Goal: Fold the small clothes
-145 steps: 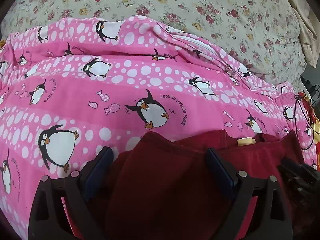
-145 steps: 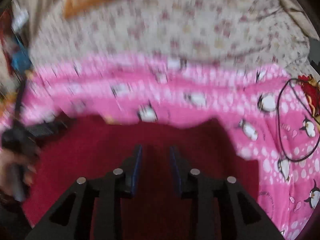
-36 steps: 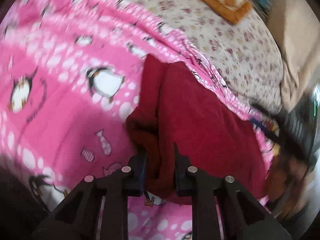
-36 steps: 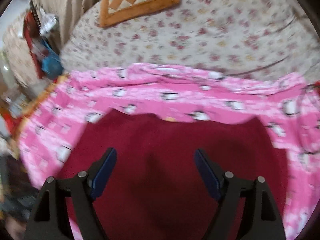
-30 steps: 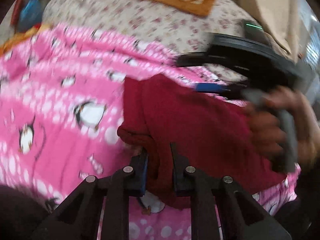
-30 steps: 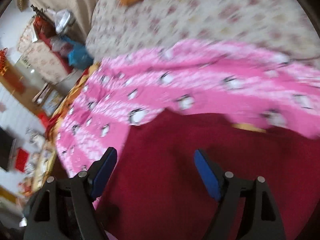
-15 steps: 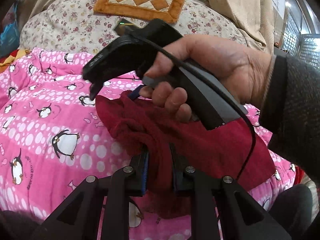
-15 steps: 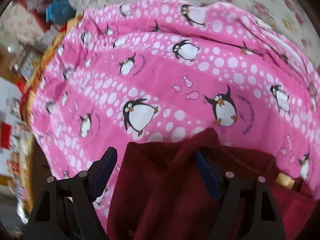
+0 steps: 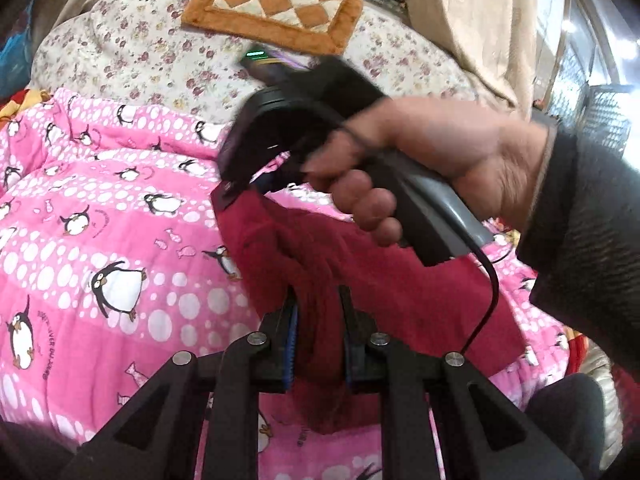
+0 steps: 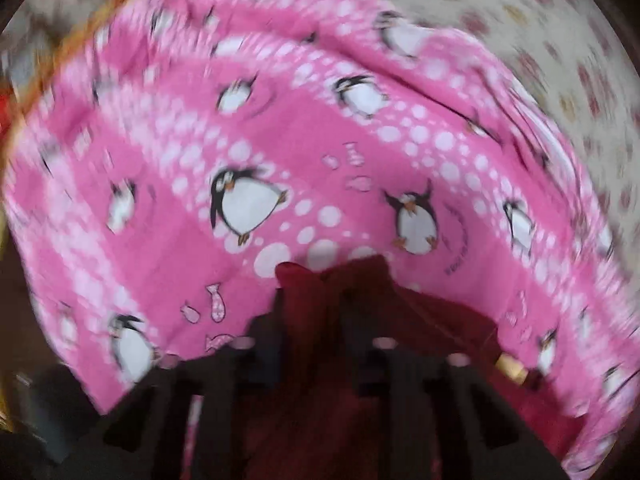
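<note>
Left wrist view: my left gripper (image 9: pixel 318 312) is clamped on a bunched fold of the dark red garment (image 9: pixel 360 264), lying on the pink penguin blanket (image 9: pixel 120 208). At two o'clock my right hand (image 9: pixel 432 164) grips its handle. Right wrist view, blurred: my right gripper (image 10: pixel 316 304), tilted steeply down, has just closed on the garment's near corner.

Fuzzy matt garment (image 9: pixel 320 264) on smooth printed-cotton quilt (image 9: pixel 100 208).

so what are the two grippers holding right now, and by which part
Both hold the dark red garment. The left gripper pinches a bunched fold at its near edge; the right gripper, just closed, clamps the far corner.
</note>
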The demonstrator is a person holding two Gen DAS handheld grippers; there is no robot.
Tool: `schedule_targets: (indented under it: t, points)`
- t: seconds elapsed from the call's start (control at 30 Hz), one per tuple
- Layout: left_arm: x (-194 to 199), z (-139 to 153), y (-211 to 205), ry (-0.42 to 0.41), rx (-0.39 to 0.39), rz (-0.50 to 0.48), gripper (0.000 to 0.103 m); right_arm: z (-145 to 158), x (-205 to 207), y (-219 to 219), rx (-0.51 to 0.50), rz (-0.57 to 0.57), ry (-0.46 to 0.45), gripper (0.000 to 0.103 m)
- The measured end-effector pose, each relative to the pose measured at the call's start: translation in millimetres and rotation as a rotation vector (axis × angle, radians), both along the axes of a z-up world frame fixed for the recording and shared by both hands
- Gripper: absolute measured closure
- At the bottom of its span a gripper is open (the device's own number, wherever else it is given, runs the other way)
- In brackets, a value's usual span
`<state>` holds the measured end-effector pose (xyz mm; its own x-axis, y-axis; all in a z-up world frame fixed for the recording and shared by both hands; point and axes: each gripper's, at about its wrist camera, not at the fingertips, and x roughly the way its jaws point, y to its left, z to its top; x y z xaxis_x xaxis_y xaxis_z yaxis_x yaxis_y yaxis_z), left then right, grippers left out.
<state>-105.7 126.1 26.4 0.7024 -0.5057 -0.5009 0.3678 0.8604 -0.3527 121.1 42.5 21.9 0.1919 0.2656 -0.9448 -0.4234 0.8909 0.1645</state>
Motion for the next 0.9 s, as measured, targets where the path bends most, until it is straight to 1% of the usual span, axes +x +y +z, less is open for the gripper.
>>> schedule_targets:
  t: [0.03, 0.17, 0.2, 0.3, 0.37, 0.4, 0.43, 0.47, 0.53, 0.57, 0.63, 0.67, 0.77, 0.8, 0.9]
  points:
    - [-2, 2, 4, 0.0, -0.038, -0.021, 0.103, 6, -1, -12, 0.05, -0.02, -0.002, 0.086]
    - [-8, 9, 10, -0.018, -0.107, -0.069, 0.103, 30, -17, -67, 0.25, -0.118, -0.019, 0.088]
    - [-11, 12, 8, -0.032, -0.103, -0.076, 0.103, 36, -23, -84, 0.307, -0.145, -0.023, 0.088]
    - [-20, 27, -11, -0.071, -0.078, -0.122, 0.103, 49, -44, -129, 0.42, -0.213, -0.056, 0.088]
    - [-26, 36, -30, -0.098, -0.042, -0.154, 0.103, 55, -59, -156, 0.485, -0.24, -0.084, 0.088]
    - [-28, 39, -40, -0.098, -0.033, -0.173, 0.103, 60, -70, -176, 0.527, -0.258, -0.105, 0.088]
    - [-30, 43, -54, -0.088, -0.03, -0.2, 0.103, 61, -74, -186, 0.545, -0.265, -0.113, 0.088]
    - [-32, 46, -64, -0.079, -0.03, -0.22, 0.103, 65, -83, -207, 0.577, -0.281, -0.127, 0.088]
    - [-36, 52, -89, -0.074, -0.02, -0.268, 0.103, 70, -91, -235, 0.607, -0.3, -0.147, 0.088]
    - [-38, 55, -105, -0.077, -0.007, -0.292, 0.103, 72, -98, -256, 0.615, -0.318, -0.163, 0.088]
    - [-41, 57, -130, -0.078, 0.011, -0.324, 0.103, 69, -107, -282, 0.631, -0.335, -0.173, 0.088]
    - [-42, 56, -145, -0.068, 0.02, -0.341, 0.103, 63, -110, -301, 0.647, -0.352, -0.174, 0.088]
    - [-38, 45, -183, -0.026, 0.042, -0.368, 0.103, 42, -109, -332, 0.645, -0.387, -0.156, 0.088]
    - [-37, 41, -195, -0.018, 0.058, -0.373, 0.103, 34, -104, -336, 0.631, -0.389, -0.152, 0.088]
    - [-30, 23, -224, 0.024, 0.087, -0.383, 0.103, 17, -92, -353, 0.631, -0.397, -0.14, 0.089]
